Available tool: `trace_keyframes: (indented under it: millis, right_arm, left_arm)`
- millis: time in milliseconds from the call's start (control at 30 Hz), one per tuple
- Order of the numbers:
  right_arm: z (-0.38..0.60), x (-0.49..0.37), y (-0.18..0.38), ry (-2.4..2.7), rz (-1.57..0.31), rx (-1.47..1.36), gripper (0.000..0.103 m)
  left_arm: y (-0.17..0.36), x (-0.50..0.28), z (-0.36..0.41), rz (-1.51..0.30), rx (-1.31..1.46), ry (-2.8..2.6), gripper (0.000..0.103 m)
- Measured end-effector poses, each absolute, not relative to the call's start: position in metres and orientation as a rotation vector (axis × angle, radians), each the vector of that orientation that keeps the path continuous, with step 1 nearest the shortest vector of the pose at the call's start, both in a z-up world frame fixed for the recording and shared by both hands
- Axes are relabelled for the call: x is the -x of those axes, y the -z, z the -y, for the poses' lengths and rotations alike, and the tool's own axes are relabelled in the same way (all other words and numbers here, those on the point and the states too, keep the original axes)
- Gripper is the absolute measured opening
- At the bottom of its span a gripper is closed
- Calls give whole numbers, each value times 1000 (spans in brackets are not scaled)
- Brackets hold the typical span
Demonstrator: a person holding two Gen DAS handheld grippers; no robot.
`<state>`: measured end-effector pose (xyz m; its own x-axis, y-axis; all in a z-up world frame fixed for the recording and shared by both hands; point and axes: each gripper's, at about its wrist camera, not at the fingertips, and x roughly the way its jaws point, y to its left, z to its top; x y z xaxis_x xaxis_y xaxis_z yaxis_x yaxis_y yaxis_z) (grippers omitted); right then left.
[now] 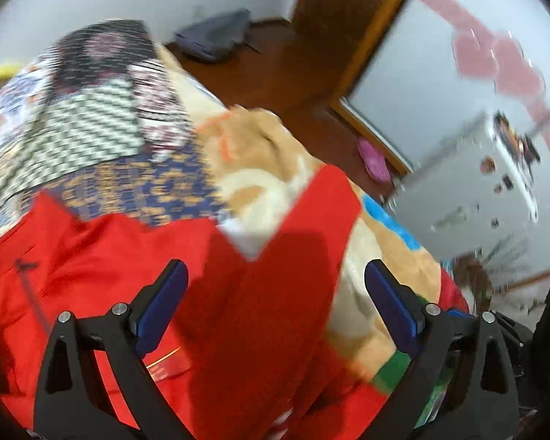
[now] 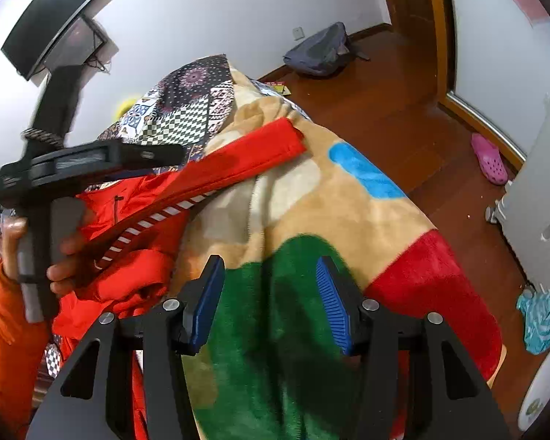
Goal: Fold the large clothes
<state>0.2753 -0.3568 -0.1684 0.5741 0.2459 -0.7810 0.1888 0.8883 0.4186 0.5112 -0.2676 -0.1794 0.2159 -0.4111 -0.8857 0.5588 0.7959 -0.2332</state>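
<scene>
Left gripper [image 1: 275, 286]: jaws apart over red jacket [image 1: 110, 256].
Right gripper [image 2: 271, 293]: jaws apart over fleece blanket [image 2: 293, 201].
Room: wooden floor [image 2: 385, 110], pink clog [image 2: 489, 159].

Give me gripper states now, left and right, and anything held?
Left gripper: jaws open, over the red jacket, gripping nothing.
Right gripper: jaws open, above the fleece blanket, holding nothing.

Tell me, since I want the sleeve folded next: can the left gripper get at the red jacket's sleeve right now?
Probably yes. The left gripper is open, with the red jacket's sleeve lying directly between and ahead of its fingers on the fleece blanket. Nothing covers it, though the view is blurred.
</scene>
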Motion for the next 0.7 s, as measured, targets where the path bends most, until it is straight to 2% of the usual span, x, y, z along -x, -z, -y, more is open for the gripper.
trace_keyframes:
  millis: [33,133,200,267,300,367,700]
  right_arm:
    - [357,-275,169,-37,-970,-498,48]
    - [359,-275,171,-41,-971,-500,48]
    - [358,-275,172,-47,-975,-500,48]
    - [356,-277,173,-57,-977,-499,48]
    - [355,-277,173,-62,-977,-497,48]
    - [350,-279,171,-69,-974,-492,48]
    - [319,-293,137,-145,-911,-439,48]
  left_arm:
    - [187,-513,277,-1195,-166,678,95]
    - [206,-514,291,-1270,-179,688,73]
    - [213,-509,295,-1254,-218,666,65]
    - [210,-502,294,-1193,-278,622,25]
    - [206,-500,290,-1175,-273,619,18]
    - [196,-497,279,-1154,-214,639,11]
    - [68,-462,195,-824,-25,609,10]
